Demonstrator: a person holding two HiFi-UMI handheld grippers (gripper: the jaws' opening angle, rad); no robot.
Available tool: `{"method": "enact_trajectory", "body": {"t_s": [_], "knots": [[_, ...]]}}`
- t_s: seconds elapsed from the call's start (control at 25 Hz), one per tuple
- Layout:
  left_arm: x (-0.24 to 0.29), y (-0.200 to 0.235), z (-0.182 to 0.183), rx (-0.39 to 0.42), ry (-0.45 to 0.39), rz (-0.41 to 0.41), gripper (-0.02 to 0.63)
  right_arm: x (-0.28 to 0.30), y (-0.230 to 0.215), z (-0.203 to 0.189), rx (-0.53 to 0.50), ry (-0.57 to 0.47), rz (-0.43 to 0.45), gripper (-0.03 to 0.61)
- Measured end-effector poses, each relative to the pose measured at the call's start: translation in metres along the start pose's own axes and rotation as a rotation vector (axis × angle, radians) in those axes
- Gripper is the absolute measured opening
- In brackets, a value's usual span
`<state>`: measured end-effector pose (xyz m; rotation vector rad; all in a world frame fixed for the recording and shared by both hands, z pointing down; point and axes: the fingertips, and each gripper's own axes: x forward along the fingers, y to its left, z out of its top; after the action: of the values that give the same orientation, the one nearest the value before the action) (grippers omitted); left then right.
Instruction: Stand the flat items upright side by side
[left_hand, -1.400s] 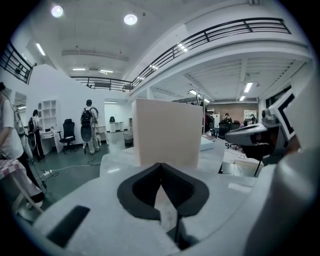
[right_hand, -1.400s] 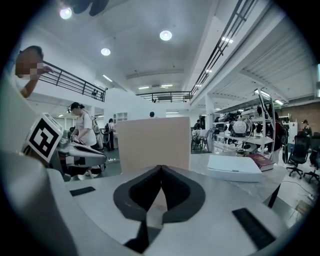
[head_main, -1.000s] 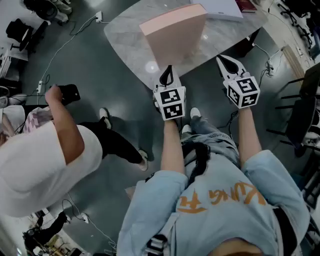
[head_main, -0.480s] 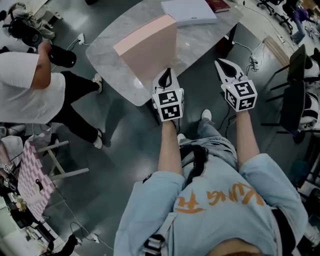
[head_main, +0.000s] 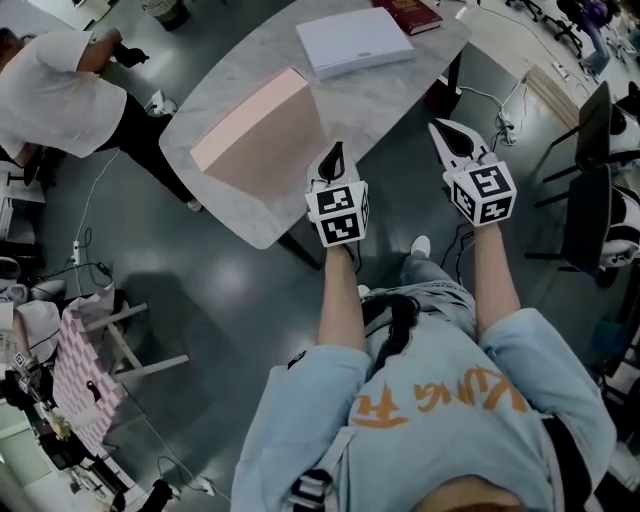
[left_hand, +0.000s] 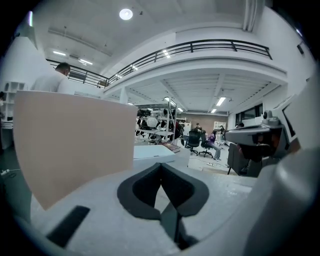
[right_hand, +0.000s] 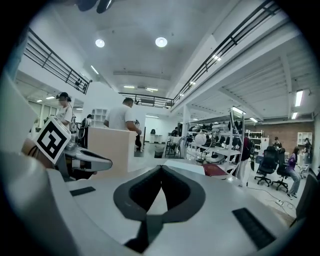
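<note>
Marble table (head_main: 400, 95) held an upright pink board (head_main: 262, 135), white box (head_main: 352, 40) beyond; left gripper (head_main: 336, 152) and right gripper (head_main: 441, 128) were closed, empty.

I'm seeing a pale pink board (head_main: 262, 135), white book (head_main: 353, 40), dark red book (head_main: 408, 14), grey marbled table (head_main: 400, 95), and a light blue shirt (head_main: 440, 440), orange print

Head view dim, grey, low contrast. Desk (head_main: 400, 90) top has a soft sheen; floor (head_main: 200, 300) left of the desk shows pale glare and a dark shadow patch. Gripper views brighter, lit by round ceiling lamps (right_hand: 161, 42) high over the desk. Heavy fisheye bend, black vignette corners. Left hand-held gripper (left_hand: 161, 166) shell nearest the lens soft; hall beyond the desk sharper.
</note>
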<state>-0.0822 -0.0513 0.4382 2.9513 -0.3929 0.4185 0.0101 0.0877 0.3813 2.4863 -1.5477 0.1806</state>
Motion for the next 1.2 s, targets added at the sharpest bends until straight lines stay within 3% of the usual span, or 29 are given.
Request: {"method": "enact_trajectory", "body": {"t_s": [0.32, 0.8, 1.0, 1.2], "knots": [[0.07, -0.053, 0.015, -0.01, 0.023, -0.004, 0.012, 0.0, -0.097, 0.008, 0.003, -0.033, -0.042, 0.002], [0.154, -0.126, 0.058, -0.007, -0.039, 0.019, 0.012, -0.02, -0.233, 0.003, 0.021, -0.054, -0.128, 0.002], [0.171, -0.146, 0.069, 0.001, -0.054, 0.019, 0.012, -0.021, -0.26, 0.002, -0.031, -0.037, -0.138, 0.002], [0.177, -0.139, 0.066, -0.012, -0.039, 0.05, 0.012, -0.004, -0.258, 0.002, -0.043, -0.035, -0.087, 0.002]]}}
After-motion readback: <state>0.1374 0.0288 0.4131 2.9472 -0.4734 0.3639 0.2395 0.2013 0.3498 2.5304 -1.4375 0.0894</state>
